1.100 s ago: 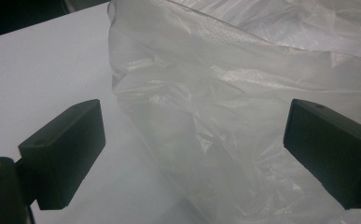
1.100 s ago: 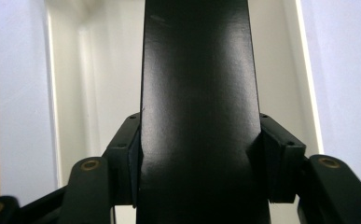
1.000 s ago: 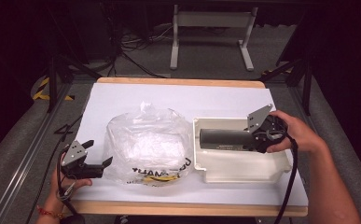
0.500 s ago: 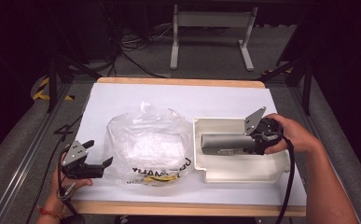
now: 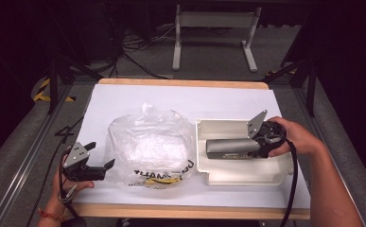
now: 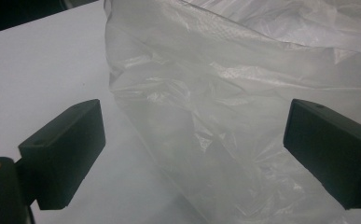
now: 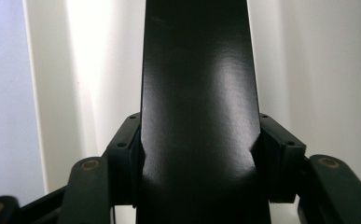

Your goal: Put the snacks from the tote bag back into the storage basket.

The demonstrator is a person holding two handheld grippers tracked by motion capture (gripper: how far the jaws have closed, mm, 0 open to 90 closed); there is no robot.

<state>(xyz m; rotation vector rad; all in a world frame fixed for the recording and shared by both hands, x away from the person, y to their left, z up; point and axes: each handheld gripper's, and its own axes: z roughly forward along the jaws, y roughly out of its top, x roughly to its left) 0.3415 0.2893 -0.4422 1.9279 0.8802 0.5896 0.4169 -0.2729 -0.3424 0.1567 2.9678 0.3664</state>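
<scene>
A crinkled, translucent thin-plastic bag (image 5: 147, 144) lies glossy and creased, with black and yellow print along its near edge. To its right a cream, smooth moulded-plastic tray (image 5: 239, 171) has a dull sheen. In it lies a long dark box (image 5: 230, 148) with a smooth, semi-gloss face. The counter (image 5: 180, 211) has a pale wood edge under a matt white paper-like sheet (image 5: 138, 99). Both black claws look like matt hard plastic, the left claw (image 5: 101, 169) and the right claw (image 7: 200, 144).

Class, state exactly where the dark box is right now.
In the high view, the dark box sits at the table's right, clamped by the right gripper over the white tray, beside the plastic bag.
</scene>
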